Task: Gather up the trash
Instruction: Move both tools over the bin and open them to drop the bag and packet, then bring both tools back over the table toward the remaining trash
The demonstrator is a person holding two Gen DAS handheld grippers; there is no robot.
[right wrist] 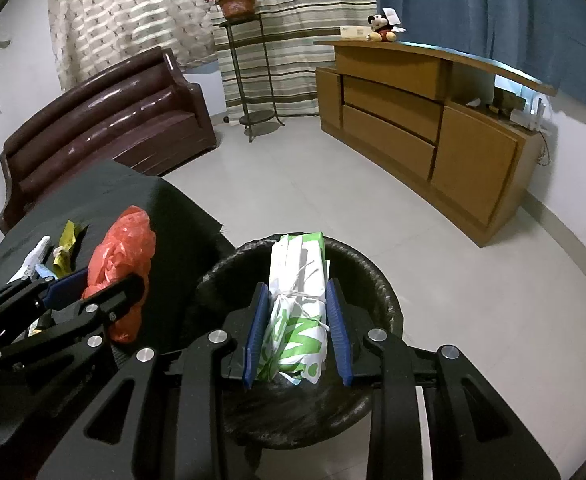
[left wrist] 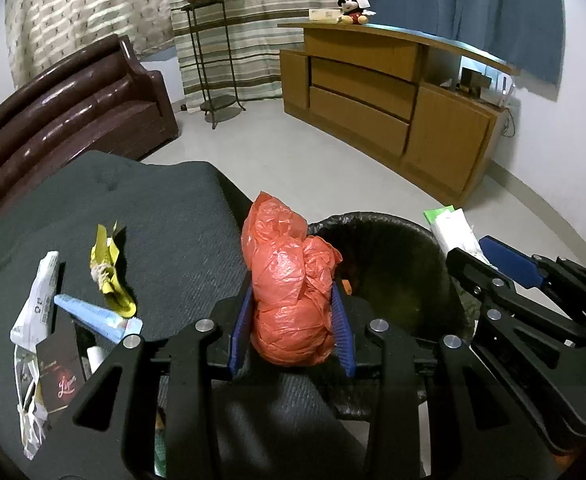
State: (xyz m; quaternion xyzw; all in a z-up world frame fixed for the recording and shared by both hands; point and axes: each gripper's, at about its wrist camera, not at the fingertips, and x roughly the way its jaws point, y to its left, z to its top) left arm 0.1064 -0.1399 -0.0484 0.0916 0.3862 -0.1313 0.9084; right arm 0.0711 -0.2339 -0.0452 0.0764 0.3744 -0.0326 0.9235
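Observation:
My left gripper (left wrist: 291,304) is shut on a crumpled orange plastic bag (left wrist: 285,280) at the right edge of a dark cushioned seat (left wrist: 165,232), beside the black-lined trash bin (left wrist: 393,264). My right gripper (right wrist: 297,304) is shut on a white and green paper bundle tied with string (right wrist: 299,300), held over the open bin (right wrist: 373,280). The orange bag (right wrist: 123,256) and left gripper (right wrist: 69,296) show at the left of the right wrist view. The bundle (left wrist: 451,228) and right gripper (left wrist: 505,268) show at the right of the left wrist view.
More trash lies on the seat: a yellow wrapper (left wrist: 109,272), a blue tube (left wrist: 93,314), a white packet (left wrist: 37,300) and a dark card (left wrist: 59,376). A brown sofa (left wrist: 73,108), a plant stand (left wrist: 213,60) and a wooden cabinet (left wrist: 393,96) stand around the tiled floor (left wrist: 293,160).

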